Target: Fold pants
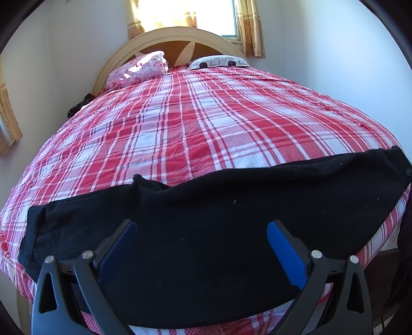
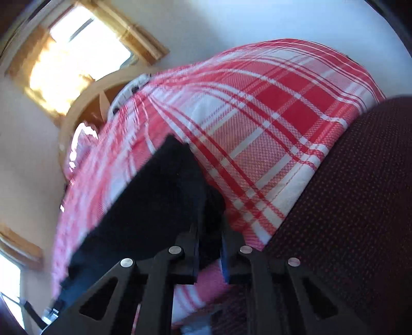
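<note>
Black pants (image 1: 206, 206) lie flat across the near edge of a bed with a red and white plaid sheet (image 1: 193, 116). In the left wrist view my left gripper (image 1: 202, 226) hovers over the middle of the pants, jaws wide open, and its blue pads (image 1: 285, 250) touch no cloth. In the tilted, blurred right wrist view the pants (image 2: 144, 201) run away to the left. My right gripper (image 2: 209, 229) has its jaws nearly together, with a fold of the black cloth at the pants' end pinched between them. The plaid sheet (image 2: 257, 116) fills the view behind.
A pink pillow (image 1: 139, 69) and a white patterned pillow (image 1: 219, 62) lie against a curved wooden headboard (image 1: 175, 38) under a bright curtained window (image 1: 180, 13). White walls close both sides of the bed. Dark dotted fabric (image 2: 347, 206), likely a person's clothing, covers the right.
</note>
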Demonstrator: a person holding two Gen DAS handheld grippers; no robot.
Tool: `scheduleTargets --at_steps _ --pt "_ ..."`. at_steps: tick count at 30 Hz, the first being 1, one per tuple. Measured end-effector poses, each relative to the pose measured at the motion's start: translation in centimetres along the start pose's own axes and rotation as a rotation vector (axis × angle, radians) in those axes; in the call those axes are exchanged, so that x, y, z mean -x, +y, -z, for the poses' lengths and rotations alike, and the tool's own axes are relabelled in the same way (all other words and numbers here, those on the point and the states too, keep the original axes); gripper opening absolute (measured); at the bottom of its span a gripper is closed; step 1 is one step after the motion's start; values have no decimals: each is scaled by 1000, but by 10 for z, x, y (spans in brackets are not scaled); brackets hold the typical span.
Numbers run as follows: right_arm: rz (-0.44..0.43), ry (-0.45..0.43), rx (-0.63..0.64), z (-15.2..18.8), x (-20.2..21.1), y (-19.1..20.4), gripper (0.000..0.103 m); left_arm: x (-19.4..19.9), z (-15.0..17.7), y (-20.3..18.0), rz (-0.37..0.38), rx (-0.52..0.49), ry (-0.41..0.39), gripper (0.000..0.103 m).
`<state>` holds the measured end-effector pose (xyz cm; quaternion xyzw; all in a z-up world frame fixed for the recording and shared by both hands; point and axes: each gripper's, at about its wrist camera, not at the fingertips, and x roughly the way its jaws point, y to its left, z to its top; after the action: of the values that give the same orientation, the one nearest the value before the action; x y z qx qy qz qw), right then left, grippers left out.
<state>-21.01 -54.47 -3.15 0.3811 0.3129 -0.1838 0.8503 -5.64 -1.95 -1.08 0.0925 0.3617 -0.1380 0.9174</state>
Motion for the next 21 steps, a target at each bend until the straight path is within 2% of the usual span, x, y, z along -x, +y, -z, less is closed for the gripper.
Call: scheduleTargets --at_steps 3,6,7,10,11,14,16,17,19,20,21 --pt "-52 -67 46 2 22 24 13 1 0 6 2 14 -7 103" --pt "-172 -96 95 7 42 60 12 -2 0 10 3 32 0 103" --pt "-195 -99 133 9 46 75 12 -2 1 11 5 36 2 103" --pt "-226 -65 362 31 50 150 12 -2 1 14 9 46 1 103" --pt "-253 -20 447 48 45 180 12 -2 1 15 9 49 -2 103" --pt "-302 93 608 96 25 234 12 2 2 20 7 55 -11 103" --pt "-283 141 746 139 3 265 13 3 4 25 -2 57 -12 103" --pt "-241 154 830 166 -14 279 13 3 4 29 -8 61 -11 103" --pt "-197 191 905 202 -39 288 15 3 5 35 -18 72 -11 103" --pt "-175 191 934 214 -49 290 20 3 6 39 -22 79 -11 103" --pt "-173 159 957 222 -49 290 37 3 6 43 -27 88 -11 103"
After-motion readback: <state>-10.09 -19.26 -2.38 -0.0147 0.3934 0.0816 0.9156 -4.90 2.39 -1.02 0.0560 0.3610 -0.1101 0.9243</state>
